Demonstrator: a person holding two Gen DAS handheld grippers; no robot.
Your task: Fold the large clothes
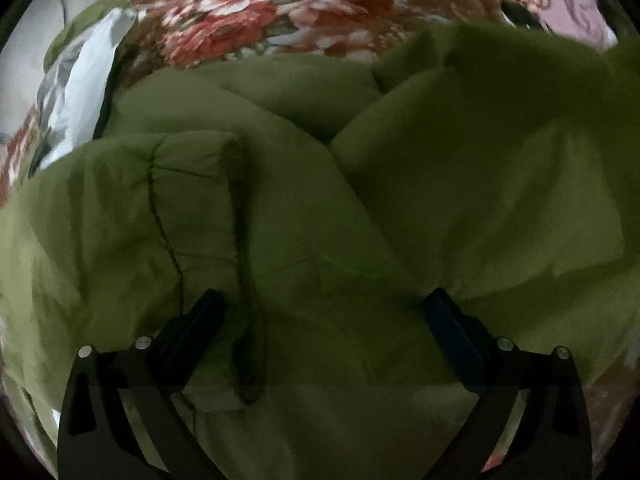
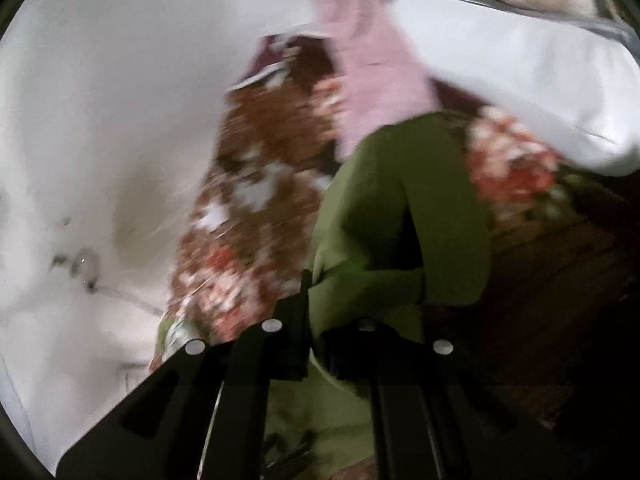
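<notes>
A large olive-green garment (image 1: 304,200) lies crumpled on a floral bedspread (image 1: 256,12) and fills most of the left wrist view. My left gripper (image 1: 324,308) hangs just above it, open, its black fingers (image 1: 204,316) spread wide over a stitched seam. Nothing is pinched between them. In the blurred right wrist view, my right gripper (image 2: 320,304) is shut on a fold of the same green garment (image 2: 400,208), which rises lifted and bunched in front of the fingers.
A white and grey cloth (image 1: 80,92) lies at the left of the bedspread. A pink garment (image 2: 372,68) and a white pillow or sheet (image 2: 520,80) lie beyond the right gripper. A white wall (image 2: 100,120) stands left; dark floor (image 2: 560,280) right.
</notes>
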